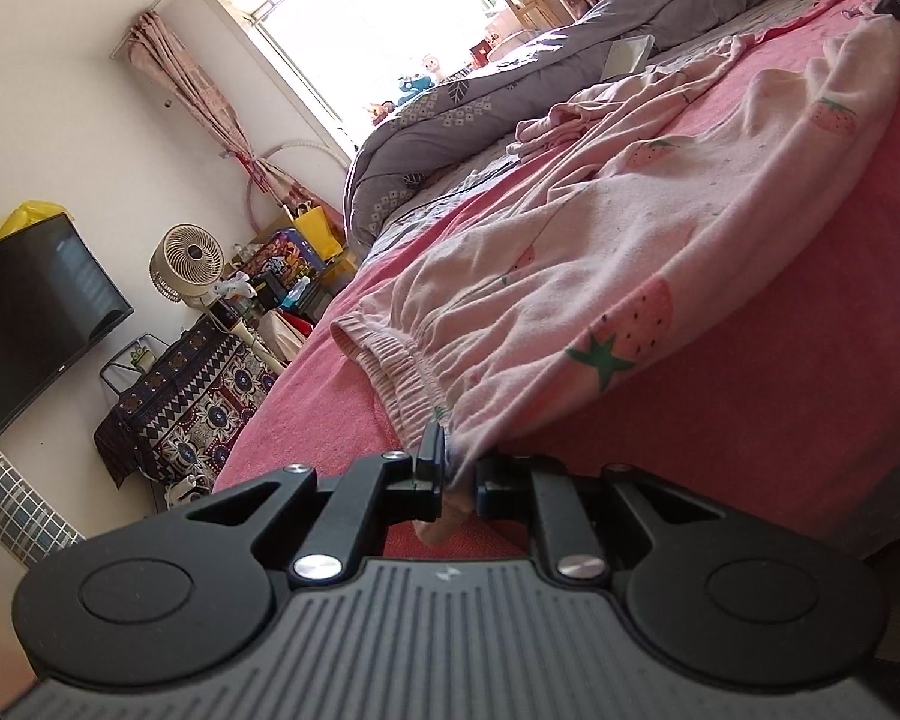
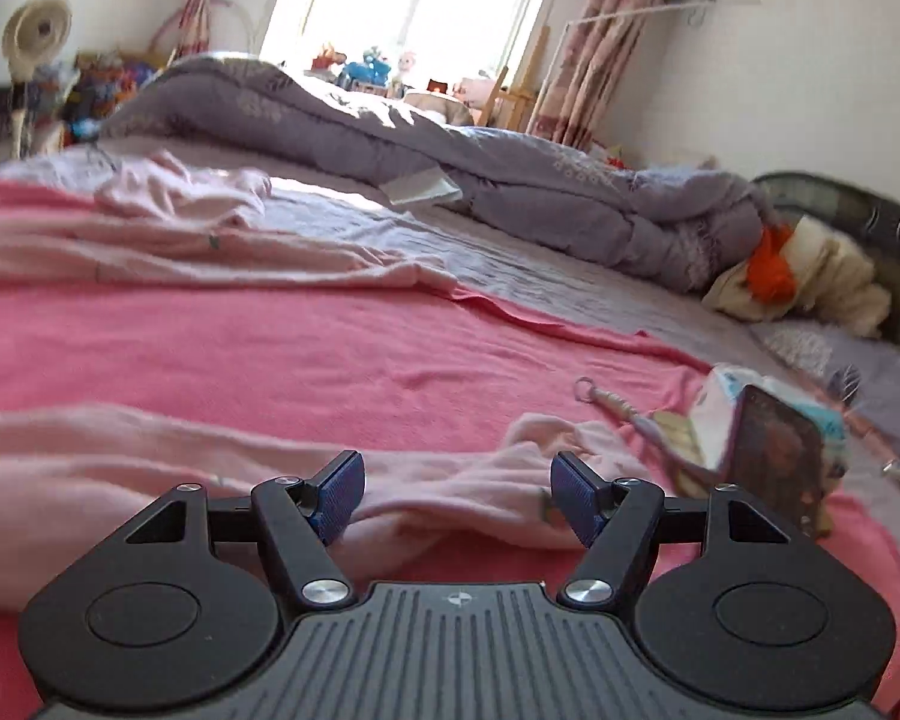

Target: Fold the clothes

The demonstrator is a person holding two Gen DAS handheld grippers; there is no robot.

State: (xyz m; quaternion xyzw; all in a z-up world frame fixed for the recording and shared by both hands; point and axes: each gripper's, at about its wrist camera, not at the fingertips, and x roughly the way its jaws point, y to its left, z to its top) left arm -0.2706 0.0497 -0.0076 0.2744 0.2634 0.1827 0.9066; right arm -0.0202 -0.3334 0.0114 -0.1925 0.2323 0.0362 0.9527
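A wide bed fills both views, covered by a coarse pink sheet, with a puffy grey quilt heaped along its far side under the bright window. On the sheet lies the thing to be folded: pale pink pyjama trousers, soft knit cotton printed with strawberries, stretched out long and fairly flat. Their long axis runs from the gathered elastic waistband, close to the left gripper, away to the leg end at the far upper right of the left wrist view, where a dark tip of the other gripper shows.

The left gripper's jaws are clenched on the waistband corner, a fold of cloth pinched between them and hanging out underneath. The right gripper is released, its jaws standing wide with blue ribbed pads either side of the rumpled leg end; the cloth lies between and just ahead of them, and the pads do not appear to press on it.

The coming move probably turns on that pairing: each hand sits at one end of the trousers, so the right one, nearest the cuff, would need to close on it before the length can be doubled over. Just right of the cuff lie a phone and a key ring, near enough to snag.
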